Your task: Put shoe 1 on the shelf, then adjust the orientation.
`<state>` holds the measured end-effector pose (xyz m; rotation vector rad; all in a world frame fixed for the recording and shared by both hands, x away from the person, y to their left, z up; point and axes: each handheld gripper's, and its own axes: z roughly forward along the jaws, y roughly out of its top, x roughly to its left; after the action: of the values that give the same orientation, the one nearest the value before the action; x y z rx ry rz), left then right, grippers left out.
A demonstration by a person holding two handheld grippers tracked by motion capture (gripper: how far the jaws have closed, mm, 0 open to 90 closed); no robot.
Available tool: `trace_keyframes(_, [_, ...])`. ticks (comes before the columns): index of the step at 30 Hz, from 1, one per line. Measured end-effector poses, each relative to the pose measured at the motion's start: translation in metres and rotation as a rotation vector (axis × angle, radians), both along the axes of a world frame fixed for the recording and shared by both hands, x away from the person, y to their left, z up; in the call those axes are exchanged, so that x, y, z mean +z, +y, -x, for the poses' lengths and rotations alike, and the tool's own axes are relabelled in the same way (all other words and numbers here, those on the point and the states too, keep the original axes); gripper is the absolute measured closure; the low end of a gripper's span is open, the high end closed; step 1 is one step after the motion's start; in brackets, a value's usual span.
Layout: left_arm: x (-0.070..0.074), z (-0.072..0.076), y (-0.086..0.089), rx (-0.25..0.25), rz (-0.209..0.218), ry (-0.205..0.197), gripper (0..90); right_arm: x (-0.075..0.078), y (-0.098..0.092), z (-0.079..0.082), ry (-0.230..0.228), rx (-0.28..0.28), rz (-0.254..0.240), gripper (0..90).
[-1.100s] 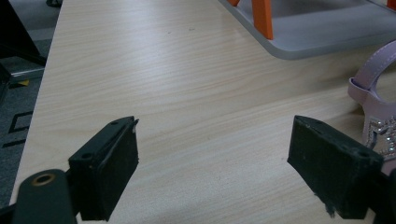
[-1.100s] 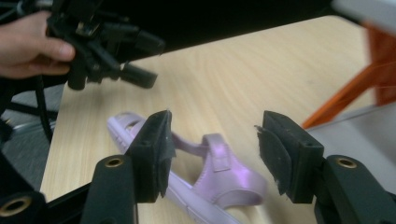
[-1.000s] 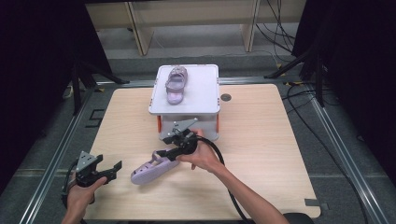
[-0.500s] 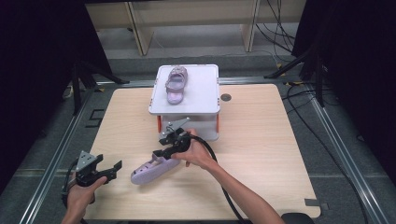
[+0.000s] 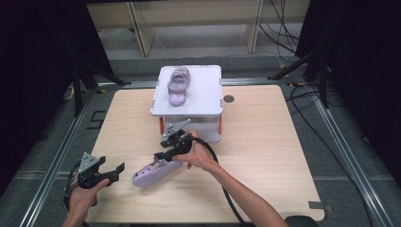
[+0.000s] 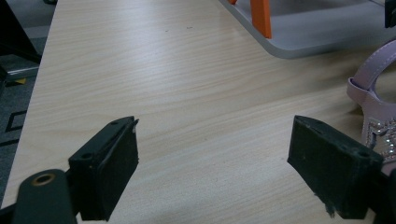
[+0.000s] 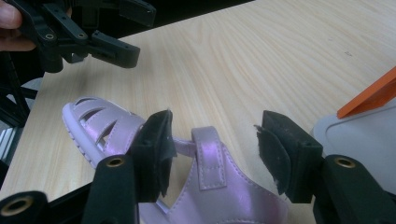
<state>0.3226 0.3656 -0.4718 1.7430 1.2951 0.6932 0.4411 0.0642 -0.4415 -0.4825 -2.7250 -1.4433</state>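
Lying on its sole on the wooden table (image 5: 265,142), the lilac sandal (image 5: 152,171) is showing a glossy, pearly upper with slatted cut-outs over the toe, stitched edges, a strap across the instep and a ribbed pale sole; in the left gripper view a patch of small sparkling studs is glinting on its side. The right gripper (image 5: 166,154) is straddling the sandal's heel end, its jaws standing apart on either side of the strap without visibly pressing on it. The left gripper (image 5: 116,171) is hovering just beside the toe, jaws wide apart around nothing. A second, matching sandal (image 5: 178,85) is sitting on the white box (image 5: 208,97) behind. No brand or writing is legible anywhere.
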Motion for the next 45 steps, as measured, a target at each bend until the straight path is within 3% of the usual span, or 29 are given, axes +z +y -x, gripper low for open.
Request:
trace_keyframes(13, [0.0,0.0,0.001,-0.007,0.011,-0.016,15.3,-0.011,0.003,0.0,0.002,0.022,0.028,45.7])
trace_keyframes(15, [0.0,0.0,0.001,-0.003,0.01,-0.013,15.3,-0.012,-0.001,0.003,0.013,0.019,0.041,51.0])
trace_keyframes(16, [0.0,0.0,0.001,-0.002,0.012,-0.015,15.3,-0.012,-0.003,0.002,-0.014,0.031,0.04,54.0])
trace_keyframes(19, [0.0,0.0,0.001,-0.003,0.015,-0.016,15.3,-0.01,-0.008,0.005,-0.011,0.046,0.027,55.0])
trace_keyframes(20, [0.001,0.001,0.001,0.003,0.01,-0.012,15.3,-0.006,-0.014,0.013,0.006,0.053,0.037,55.9])
trace_keyframes(24, [-0.001,0.001,0.001,-0.007,0.005,-0.017,15.3,-0.001,-0.023,0.031,-0.03,0.084,0.066,60.1])
trace_keyframes(25, [-0.001,0.001,0.001,-0.007,0.005,-0.017,15.3,-0.001,-0.023,0.031,-0.03,0.084,0.066,60.1])
trace_keyframes(26, [-0.001,0.001,0.001,-0.009,0.004,-0.016,15.3,0.001,-0.031,0.042,-0.021,0.092,0.072,64.7])
trace_keyframes(29, [0.0,0.002,0.0,-0.008,-0.002,-0.016,15.3,-0.002,-0.037,0.056,-0.051,0.149,0.085,73.2])
trace_keyframes(33, [-0.001,0.001,0.0,-0.006,-0.004,-0.009,15.5,-0.01,-0.036,0.074,-0.079,0.18,0.112,80.4])
trace_keyframes(39, [-0.001,0.002,0.001,-0.004,0.005,-0.02,15.5,-0.003,-0.048,0.076,-0.115,0.102,0.079,83.2])
trace_keyframes(40, [0.0,0.002,0.001,-0.004,0.0,-0.017,15.5,0.002,-0.06,0.076,-0.107,0.057,0.056,84.2])
trace_keyframes(42, [-0.001,0.001,0.0,-0.012,0.002,-0.016,15.5,0.004,-0.074,0.076,-0.125,-0.003,0.064,84.7])
trace_keyframes(43, [-0.001,0.001,0.0,-0.012,0.002,-0.016,15.5,0.004,-0.074,0.076,-0.125,-0.003,0.064,84.7])
trace_keyframes(44, [-0.001,0.001,0.0,-0.012,0.0,-0.019,15.5,0.004,-0.089,0.076,-0.12,-0.064,0.079,84.9])
trace_keyframes(45, [0.0,0.002,0.0,-0.015,-0.007,-0.018,15.5,0.003,-0.095,0.075,-0.109,-0.082,0.073,84.9])
